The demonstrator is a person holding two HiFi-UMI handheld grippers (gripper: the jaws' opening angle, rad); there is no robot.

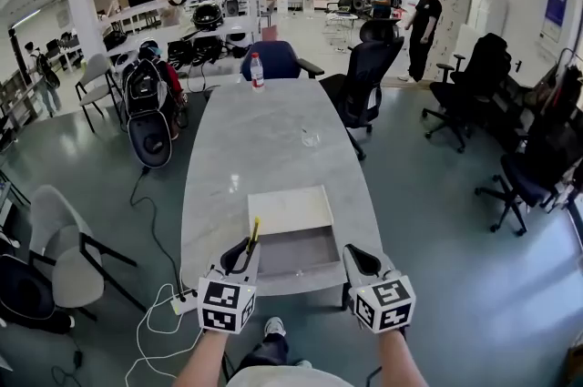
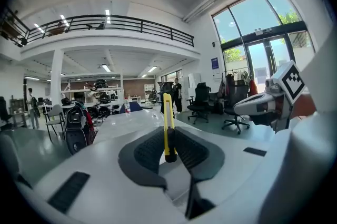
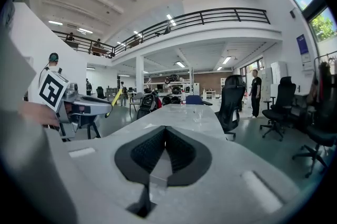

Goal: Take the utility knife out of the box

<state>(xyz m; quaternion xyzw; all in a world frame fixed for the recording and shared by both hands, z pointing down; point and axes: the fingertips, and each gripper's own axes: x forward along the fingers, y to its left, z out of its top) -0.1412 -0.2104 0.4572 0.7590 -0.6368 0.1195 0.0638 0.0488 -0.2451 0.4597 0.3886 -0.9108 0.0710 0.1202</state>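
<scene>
The left gripper (image 1: 247, 252) pinches the yellow utility knife (image 1: 253, 235) in its jaws. The knife is up in the air, over the left side of the box (image 1: 290, 210) at the near edge of the table (image 1: 264, 130). It looks out of the box. The right gripper (image 1: 362, 262) has its jaws pressed together, with nothing in them. Maybe only putting the knife down is left.

Yellow utility knife (image 2: 168, 125), upright in L gripper (image 2: 169, 136); white box (image 1: 290, 208), open
</scene>
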